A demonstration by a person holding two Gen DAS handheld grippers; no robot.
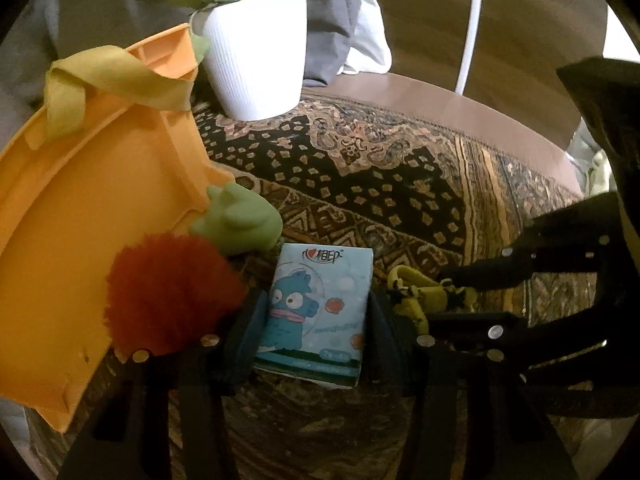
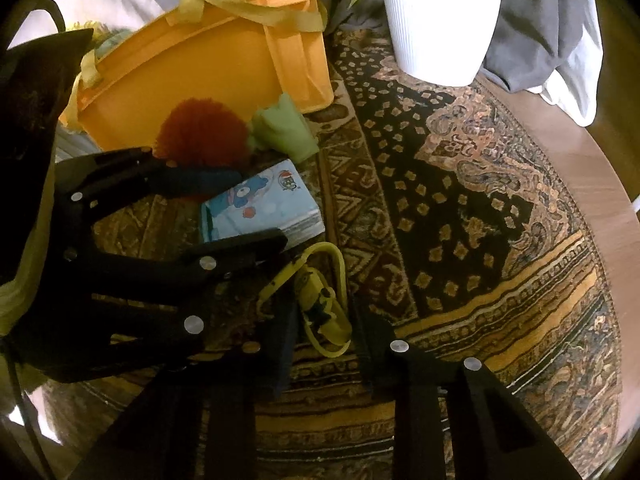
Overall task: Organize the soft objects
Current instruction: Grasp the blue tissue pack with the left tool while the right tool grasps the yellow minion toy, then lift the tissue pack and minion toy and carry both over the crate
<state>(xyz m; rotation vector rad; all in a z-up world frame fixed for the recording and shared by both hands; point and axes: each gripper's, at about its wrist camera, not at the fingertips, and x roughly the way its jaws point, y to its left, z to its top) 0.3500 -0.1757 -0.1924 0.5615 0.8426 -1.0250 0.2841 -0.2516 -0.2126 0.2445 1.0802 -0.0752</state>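
With the left hand-held gripper (image 1: 314, 320) pinching the tissue pack (image 1: 316, 312) on the desk (image 1: 400, 184) and the right hand-held gripper (image 2: 322, 316) straddling the yellow toy (image 2: 320, 300), whether pinched I cannot tell, both should lift straight before swinging to the orange bin (image 1: 60, 220).

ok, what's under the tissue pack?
The tissue pack lies flat on the patterned cloth, between the left tongs. The cloth shows all around it; directly beneath is covered, so anything hidden there can't be seen.
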